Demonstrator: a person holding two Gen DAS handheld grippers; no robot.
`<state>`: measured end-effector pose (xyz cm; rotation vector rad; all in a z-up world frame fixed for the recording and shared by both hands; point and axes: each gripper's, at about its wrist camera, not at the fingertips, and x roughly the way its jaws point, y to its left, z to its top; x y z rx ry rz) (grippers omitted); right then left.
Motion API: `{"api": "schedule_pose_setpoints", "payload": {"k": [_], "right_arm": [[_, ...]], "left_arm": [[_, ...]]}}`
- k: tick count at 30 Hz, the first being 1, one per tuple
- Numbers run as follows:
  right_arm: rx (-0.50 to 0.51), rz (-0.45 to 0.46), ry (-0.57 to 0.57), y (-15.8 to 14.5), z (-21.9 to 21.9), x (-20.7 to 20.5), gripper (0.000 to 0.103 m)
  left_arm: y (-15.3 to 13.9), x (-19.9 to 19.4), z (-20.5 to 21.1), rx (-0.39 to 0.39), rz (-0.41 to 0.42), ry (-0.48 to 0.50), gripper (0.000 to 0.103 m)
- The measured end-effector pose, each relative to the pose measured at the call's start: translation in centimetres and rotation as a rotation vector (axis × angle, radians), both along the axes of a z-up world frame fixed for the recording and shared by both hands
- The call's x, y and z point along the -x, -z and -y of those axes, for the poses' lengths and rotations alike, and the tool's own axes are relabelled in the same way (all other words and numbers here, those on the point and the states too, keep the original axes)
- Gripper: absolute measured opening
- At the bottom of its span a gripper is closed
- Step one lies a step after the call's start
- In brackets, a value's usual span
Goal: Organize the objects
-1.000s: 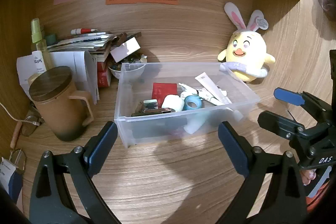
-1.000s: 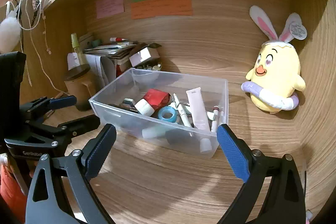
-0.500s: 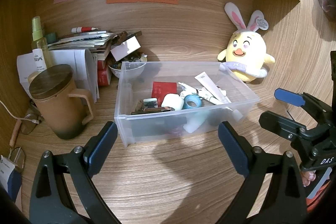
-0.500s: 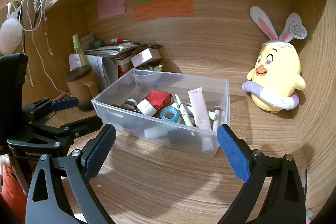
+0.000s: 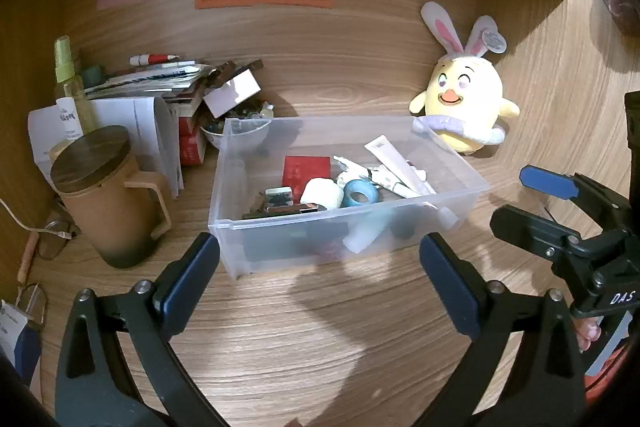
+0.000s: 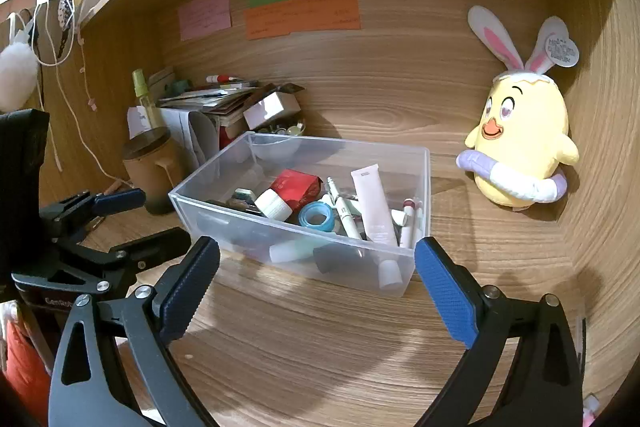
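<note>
Little has moved over the last second: both views have drifted a touch, so that the bin (image 5: pixel 344 195) sits slightly differently in each, but neither gripper has come closer to it. Left gripper (image 5: pixel 320 275) and right gripper (image 6: pixel 316 275) both hover above the bare counter (image 5: pixel 320 327) just in front of the bin, each with jaws spread wide and nothing between them. In the bin lie a red packet (image 5: pixel 306 169), a white roll (image 5: pixel 322 193), a blue tape ring (image 5: pixel 360 193), a long white tube (image 6: pixel 372 203), a few pens and some dark small things at the left end; more shapes show blurred through the front wall. A lidded brown mug (image 5: pixel 110 203) stands just left of the bin, with a stack of papers (image 5: pixel 156 79) and a small bowl (image 5: pixel 240 135) behind it, and a yellow plush (image 5: pixel 464 111) near the bin's far right corner. My judgement is that the sorting is either done or paused between items, since the loose small things are gathered in the bin and both grippers are empty. If more is to go in, the next move would be a reach toward the clutter at the left.
</note>
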<state>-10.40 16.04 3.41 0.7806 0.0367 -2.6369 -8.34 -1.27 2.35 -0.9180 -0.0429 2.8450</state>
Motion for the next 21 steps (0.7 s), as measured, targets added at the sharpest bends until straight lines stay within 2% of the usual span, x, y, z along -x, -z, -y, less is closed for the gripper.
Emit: {"api": "schedule_pose_setpoints", "payload": {"k": [21], "right_arm": [[0.0,0.022,0.006,0.48,0.31,0.45,0.098]], "left_arm": [[-0.07,-0.27,-0.59,-0.006,-0.005,0.01,0.101]]}}
